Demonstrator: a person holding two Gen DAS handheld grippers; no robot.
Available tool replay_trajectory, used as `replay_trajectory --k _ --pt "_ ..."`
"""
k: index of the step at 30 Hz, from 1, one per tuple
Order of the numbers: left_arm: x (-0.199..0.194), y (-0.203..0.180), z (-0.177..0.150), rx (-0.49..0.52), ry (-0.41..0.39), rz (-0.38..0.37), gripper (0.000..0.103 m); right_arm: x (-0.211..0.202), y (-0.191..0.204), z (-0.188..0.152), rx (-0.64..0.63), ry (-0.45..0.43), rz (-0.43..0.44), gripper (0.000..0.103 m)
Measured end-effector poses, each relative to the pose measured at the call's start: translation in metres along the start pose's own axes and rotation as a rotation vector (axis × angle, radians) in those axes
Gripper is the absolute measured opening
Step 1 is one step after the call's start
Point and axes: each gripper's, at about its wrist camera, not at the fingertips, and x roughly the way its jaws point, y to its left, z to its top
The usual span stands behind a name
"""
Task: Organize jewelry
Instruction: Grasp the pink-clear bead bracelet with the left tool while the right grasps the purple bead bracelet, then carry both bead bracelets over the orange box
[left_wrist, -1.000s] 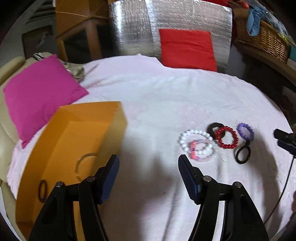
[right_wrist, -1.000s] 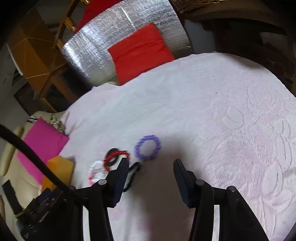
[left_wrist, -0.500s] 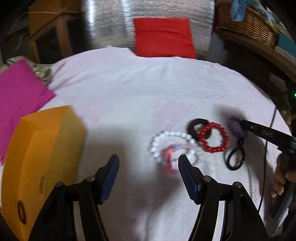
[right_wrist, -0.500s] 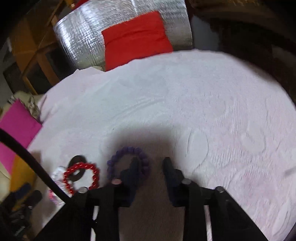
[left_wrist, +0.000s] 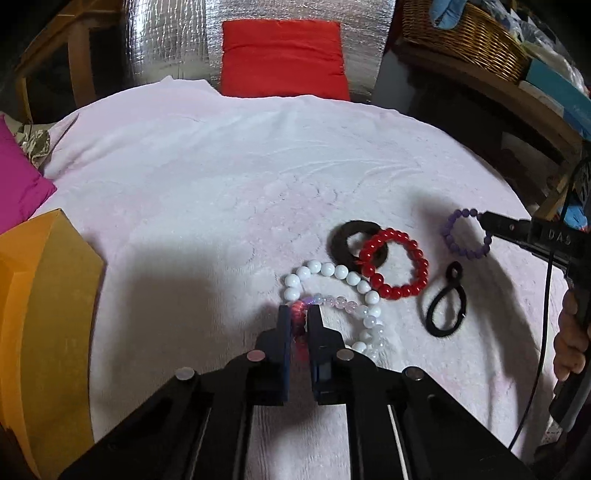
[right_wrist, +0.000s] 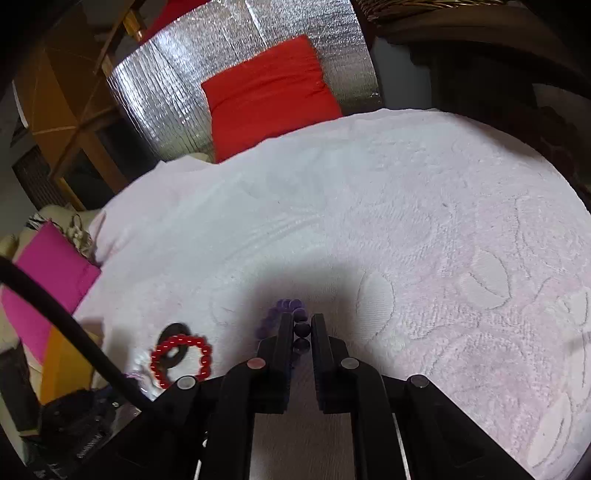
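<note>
Several pieces lie on a pale pink blanket (left_wrist: 221, 192). My left gripper (left_wrist: 299, 314) is shut on a clear pink bead bracelet (left_wrist: 340, 304) that lies over a white bead bracelet (left_wrist: 325, 269). Beside them are a red bead bracelet (left_wrist: 395, 264), a black ring (left_wrist: 341, 236) and a black hair tie (left_wrist: 445, 304). My right gripper (right_wrist: 298, 323) is shut on a purple bead bracelet (right_wrist: 288, 306), also seen in the left wrist view (left_wrist: 466, 233). An orange box (left_wrist: 40, 314) stands at the left.
A magenta cushion (left_wrist: 18, 181) lies at the far left. A red cushion (left_wrist: 282, 59) leans on a silver foil panel (left_wrist: 170, 40) at the back. A wicker basket (left_wrist: 461, 33) sits on a shelf at the back right.
Both grippers moved down and forward onto the jewelry and closed. The left shut on the clear pink bracelet, the right on the purple bracelet.
</note>
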Motion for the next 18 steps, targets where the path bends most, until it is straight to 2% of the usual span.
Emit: replay_trajectory --k 2,5,11,18 --pt "-0.005 0.000 -0.005 0.002 0.008 -0.012 0.009 -0.007 0.001 -0.001 0.006 0.002 0.019 0.010" --pt "-0.012 0.001 -0.011 0.026 0.009 0.009 0.008 -0.017 0.002 -0.001 0.005 0.007 0.043 0.010" --pt "-0.028 0.014 -0.024 0.006 0.011 -0.010 0.008 -0.041 0.000 -0.005 0.031 0.011 0.124 0.010" --pt "-0.057 0.012 -0.027 -0.001 -0.053 -0.044 0.008 -0.054 0.007 -0.008 0.060 0.025 0.219 0.010"
